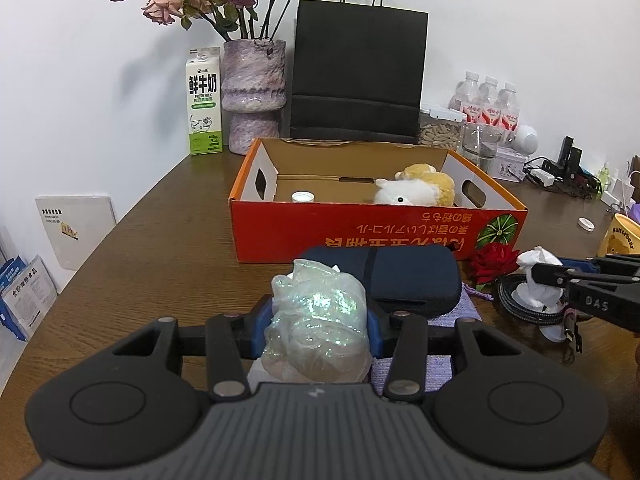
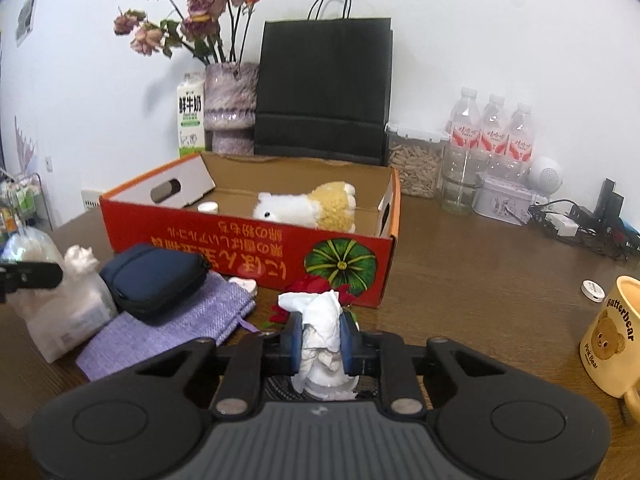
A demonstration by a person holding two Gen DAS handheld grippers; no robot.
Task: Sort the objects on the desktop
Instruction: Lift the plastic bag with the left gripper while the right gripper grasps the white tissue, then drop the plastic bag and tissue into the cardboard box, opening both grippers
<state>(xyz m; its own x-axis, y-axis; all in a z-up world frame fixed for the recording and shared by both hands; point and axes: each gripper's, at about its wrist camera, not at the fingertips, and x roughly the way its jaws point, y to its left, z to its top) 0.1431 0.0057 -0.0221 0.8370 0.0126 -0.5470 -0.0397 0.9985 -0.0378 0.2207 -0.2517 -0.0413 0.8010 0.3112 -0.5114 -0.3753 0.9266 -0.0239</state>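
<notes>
My left gripper (image 1: 317,322) is shut on a crumpled, shimmering clear plastic bag (image 1: 320,312), just above the purple cloth (image 1: 404,372) and in front of the navy pouch (image 1: 404,276). My right gripper (image 2: 322,338) is shut on a crumpled white tissue (image 2: 320,320), close over a coiled black cable (image 1: 516,300) and beside the red rose (image 2: 316,284). In the left wrist view the right gripper (image 1: 546,276) reaches in from the right with that tissue (image 1: 536,258). The red-orange cardboard box (image 1: 360,236) stands behind, open, with a white-and-yellow plush toy (image 1: 416,192) and a small white-capped jar (image 1: 303,197) inside.
A yellow bear mug (image 2: 610,340) and a white round lid (image 2: 593,290) sit at the right. Along the wall stand a milk carton (image 1: 204,100), a vase of dried roses (image 1: 254,96), a black paper bag (image 1: 356,72), a jar, water bottles (image 2: 492,132) and tangled chargers (image 2: 580,220).
</notes>
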